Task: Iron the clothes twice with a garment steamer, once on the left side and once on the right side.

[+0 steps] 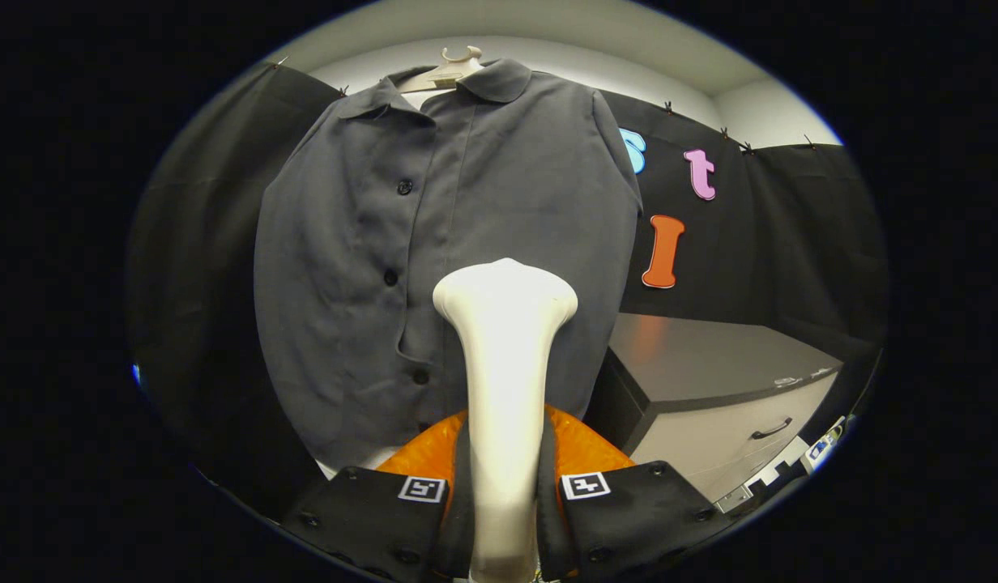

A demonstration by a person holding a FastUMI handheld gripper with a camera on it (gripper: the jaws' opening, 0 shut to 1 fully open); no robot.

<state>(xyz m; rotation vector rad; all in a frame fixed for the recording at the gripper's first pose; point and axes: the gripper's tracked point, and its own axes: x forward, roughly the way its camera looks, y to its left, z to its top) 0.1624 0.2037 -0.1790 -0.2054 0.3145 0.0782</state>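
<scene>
Between the fingers of the gripper (505,494) sat the cream plastic garment steamer (505,356), clenched by its slim neck; smooth, probably slippery. Head hovered near the soft, limp dark-grey buttoned shirt (434,243) hanging on a pale hanger (446,73).

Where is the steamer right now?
In the gripper view, the white steamer is clamped between the gripper's two jaws, its head raised in front of the grey shirt on its hanger, just right of the button row.
</scene>
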